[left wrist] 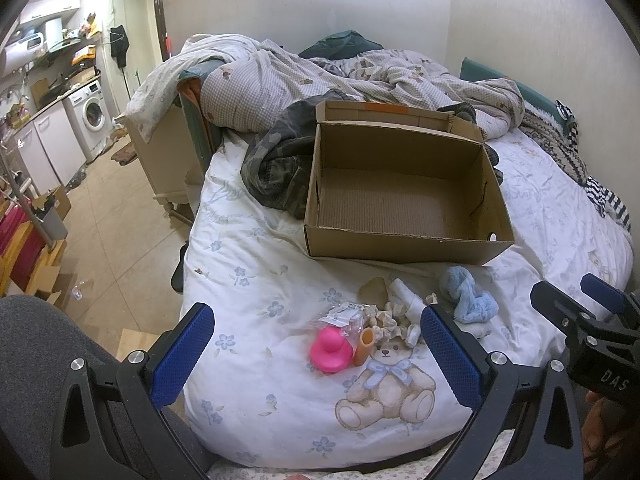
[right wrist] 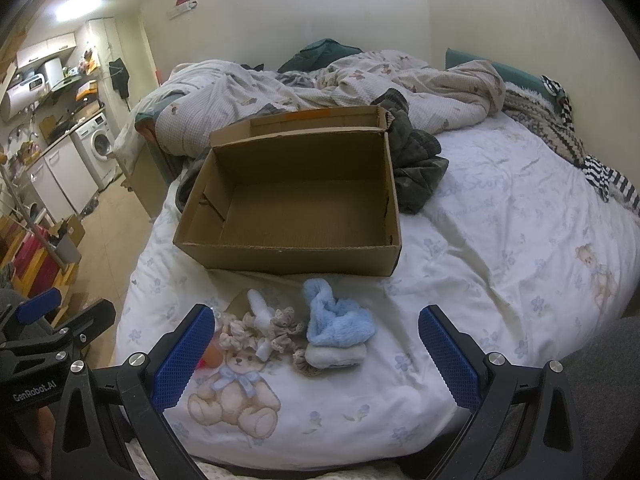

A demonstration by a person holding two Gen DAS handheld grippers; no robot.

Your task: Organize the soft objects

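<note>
Cardboard box (left wrist: 404, 200) empty, soft pile (right wrist: 304, 332) near bed edge, both grippers' jaws wide.

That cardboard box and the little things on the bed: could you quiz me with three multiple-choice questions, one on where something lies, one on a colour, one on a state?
1. Where does the fluffy blue sock lie?
A. inside the box
B. on the bed in front of the box
C. on the floor

2. What colour is the duck?
A. pink
B. green
C. black

3. What is in the box?
A. folded clothes
B. the scrunchies
C. nothing

Answers:
1 B: it rests on the sheet, nearer the camera than the box's front wall.
2 A: the left wrist view shows it bright pink beside an orange tube.
3 C: both views show only its bare bottom; the scrunchies lie outside on the bed.
</note>
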